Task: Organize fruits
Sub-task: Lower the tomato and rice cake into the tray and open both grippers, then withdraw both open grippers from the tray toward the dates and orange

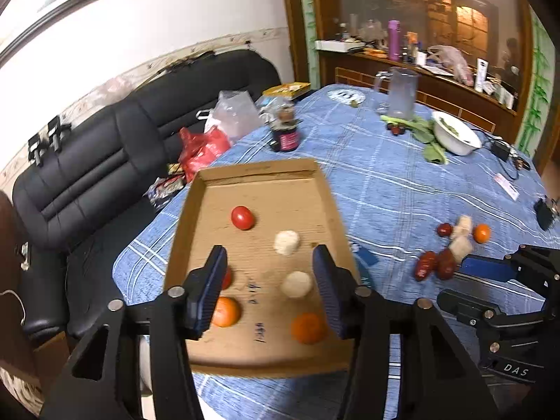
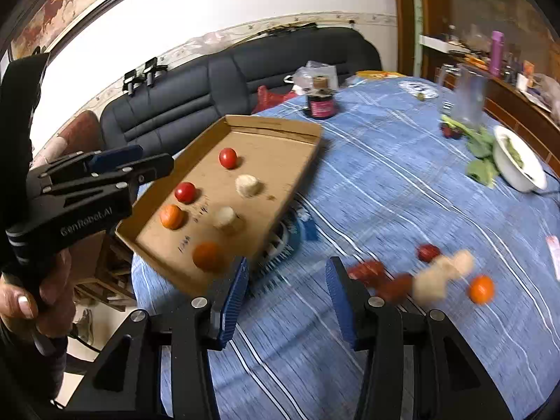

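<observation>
Both released: left gripper (image 1: 269,262) over cardboard tray (image 1: 206,182) of 6 fruits; right gripper (image 2: 287,276) holds nothing, loose fruits (image 2: 437,276) at 3 o'clock on the bench (image 2: 385,175)

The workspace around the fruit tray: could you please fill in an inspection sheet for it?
Surface: round table under a blue checked cloth.
Job's things: cardboard tray holds two tomatoes, two oranges and two pale pieces in rows; loose pile of red fruits, pale pieces and one orange lies on the cloth.
Clutter: dark jar, clear jug, white bowl with greens, plastic bags.
Grippers: left gripper open over the tray, empty; right gripper open over the cloth, empty.
Cables: black cable and adapter at the far edge.
Surroundings: black sofa, wooden cabinet.
</observation>
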